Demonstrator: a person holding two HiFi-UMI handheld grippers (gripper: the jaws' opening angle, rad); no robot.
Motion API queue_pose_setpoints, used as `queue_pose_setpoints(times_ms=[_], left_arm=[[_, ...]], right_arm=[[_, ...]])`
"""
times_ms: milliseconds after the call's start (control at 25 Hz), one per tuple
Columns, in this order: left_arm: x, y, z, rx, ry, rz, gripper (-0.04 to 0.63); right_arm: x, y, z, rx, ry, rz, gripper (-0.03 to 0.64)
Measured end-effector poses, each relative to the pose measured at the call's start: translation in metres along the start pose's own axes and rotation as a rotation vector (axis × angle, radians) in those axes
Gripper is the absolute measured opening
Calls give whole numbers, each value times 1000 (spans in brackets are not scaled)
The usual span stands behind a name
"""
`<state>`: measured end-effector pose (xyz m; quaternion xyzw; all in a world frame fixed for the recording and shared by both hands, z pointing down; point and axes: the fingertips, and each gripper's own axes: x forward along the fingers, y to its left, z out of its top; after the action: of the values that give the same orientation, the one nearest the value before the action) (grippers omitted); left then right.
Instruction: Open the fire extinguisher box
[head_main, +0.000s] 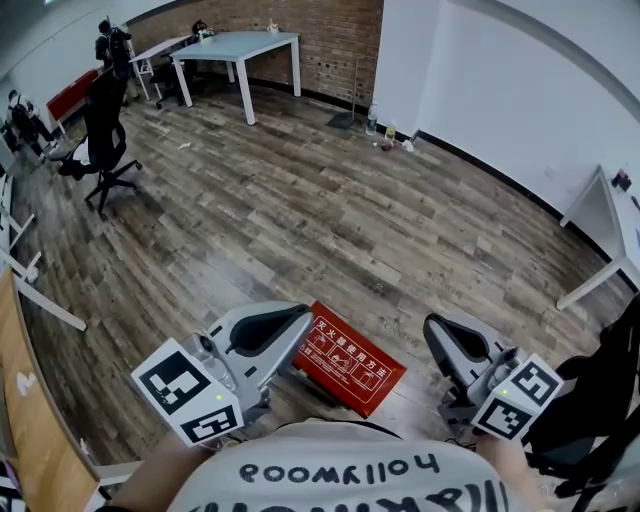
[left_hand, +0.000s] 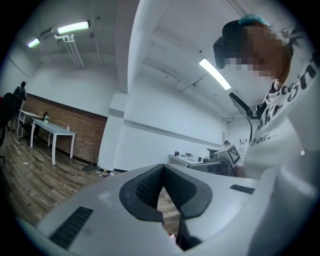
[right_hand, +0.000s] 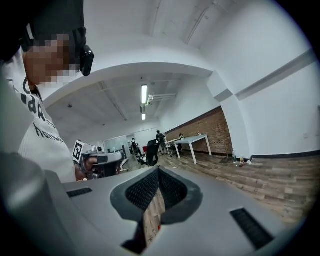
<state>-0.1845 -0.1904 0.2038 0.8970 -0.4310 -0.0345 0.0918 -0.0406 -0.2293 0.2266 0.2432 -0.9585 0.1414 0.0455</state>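
Note:
The red fire extinguisher box (head_main: 350, 362) lies flat on the wooden floor just in front of the person, lid side up with white print, and looks closed. My left gripper (head_main: 303, 315) hovers over the box's left end, its jaws shut on nothing. My right gripper (head_main: 431, 325) hangs to the right of the box, apart from it, with its jaws also shut and empty. In the left gripper view the left gripper (left_hand: 162, 166) points out into the room with its pads together. The right gripper view shows the right gripper (right_hand: 158, 169) likewise closed, with only floor below.
A black office chair (head_main: 105, 125) stands at far left and a white table (head_main: 240, 45) at the back. Bottles (head_main: 385, 130) sit by the white wall. Another white table's leg (head_main: 600, 270) and a dark chair (head_main: 600, 400) are at right. A wooden desk edge (head_main: 30, 400) runs along the left.

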Motion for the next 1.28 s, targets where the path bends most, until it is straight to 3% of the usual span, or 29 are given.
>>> queue_pose_setpoints(times_ms=[1280], left_arm=[[-4,-1,-12,-12,25,16,6]], right_arm=[[6,8,-15,-20,48,46,8]])
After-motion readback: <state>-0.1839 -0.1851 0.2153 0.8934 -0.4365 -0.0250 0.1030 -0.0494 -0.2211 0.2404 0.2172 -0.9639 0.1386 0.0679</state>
